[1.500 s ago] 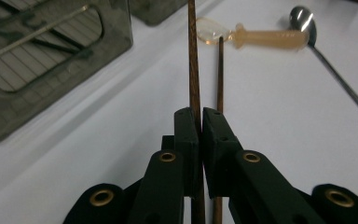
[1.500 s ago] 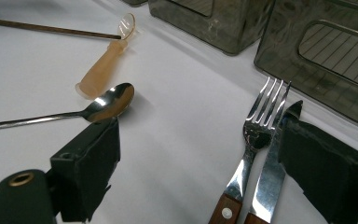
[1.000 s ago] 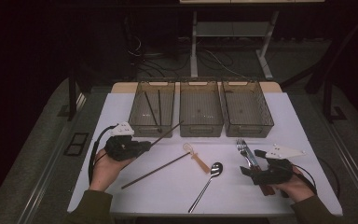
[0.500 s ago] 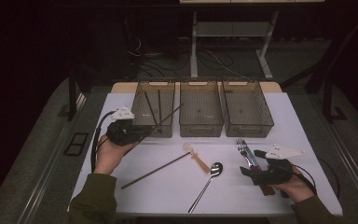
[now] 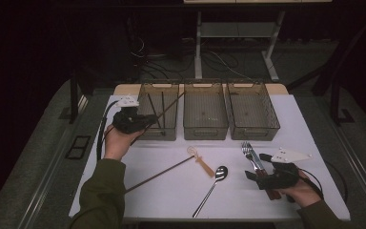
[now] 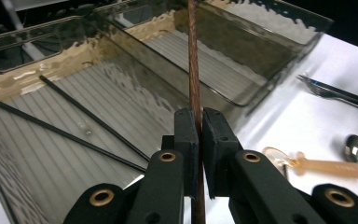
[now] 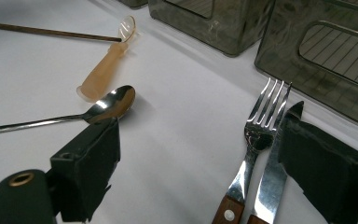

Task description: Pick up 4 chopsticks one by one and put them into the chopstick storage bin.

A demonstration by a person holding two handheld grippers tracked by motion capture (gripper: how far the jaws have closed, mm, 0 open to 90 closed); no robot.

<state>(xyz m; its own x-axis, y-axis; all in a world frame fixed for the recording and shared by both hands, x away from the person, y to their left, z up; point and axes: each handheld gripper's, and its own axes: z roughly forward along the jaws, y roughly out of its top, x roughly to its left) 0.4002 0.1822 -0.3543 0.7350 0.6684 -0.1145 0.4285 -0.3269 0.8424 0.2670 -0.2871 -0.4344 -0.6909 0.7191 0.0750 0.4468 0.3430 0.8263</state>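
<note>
My left gripper is shut on a brown chopstick, which slants up over the left bin. Two black chopsticks lie in that bin. A second brown chopstick rests on the white table. My right gripper stands open low over the table, its jaws on either side of the wood-handled fork and knife without touching them.
A small translucent orange spoon and a long metal spoon lie mid-table. The middle bin and right bin stand along the far side.
My left gripper has carried the brown chopstick away from the person and a little up, from the table to the near wall of the left bin. The right gripper has stayed put.
</note>
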